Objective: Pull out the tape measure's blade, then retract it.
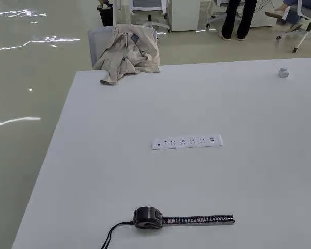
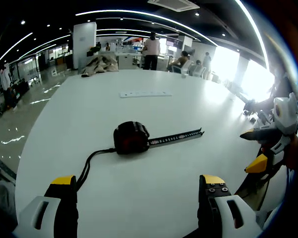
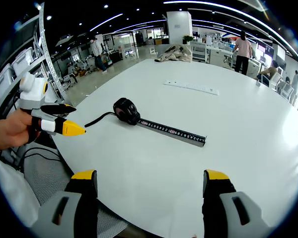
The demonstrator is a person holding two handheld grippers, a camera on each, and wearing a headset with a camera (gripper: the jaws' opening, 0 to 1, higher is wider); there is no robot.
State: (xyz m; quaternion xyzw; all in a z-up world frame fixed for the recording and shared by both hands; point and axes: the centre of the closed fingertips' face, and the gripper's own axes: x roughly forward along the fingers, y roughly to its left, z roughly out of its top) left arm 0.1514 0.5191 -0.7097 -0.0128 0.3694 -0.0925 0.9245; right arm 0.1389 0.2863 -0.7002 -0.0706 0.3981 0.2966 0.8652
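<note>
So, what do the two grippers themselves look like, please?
The left gripper and the right gripper look alike. Each has two black jaws with yellow tips, set on pale grey-white moulded bodies with rounded slots.

Bare table (image 1: pixel 93 171) lies open on every side of the tape measure (image 1: pixel 147 218). Its drawn-out blade (image 1: pixel 199 220) bars the right and its strap (image 1: pixel 114 233) trails left (toward the near edge). The power strip (image 1: pixel 187 141) lies well beyond, and a jacket (image 1: pixel 128 54) overlaps the far edge.
</note>
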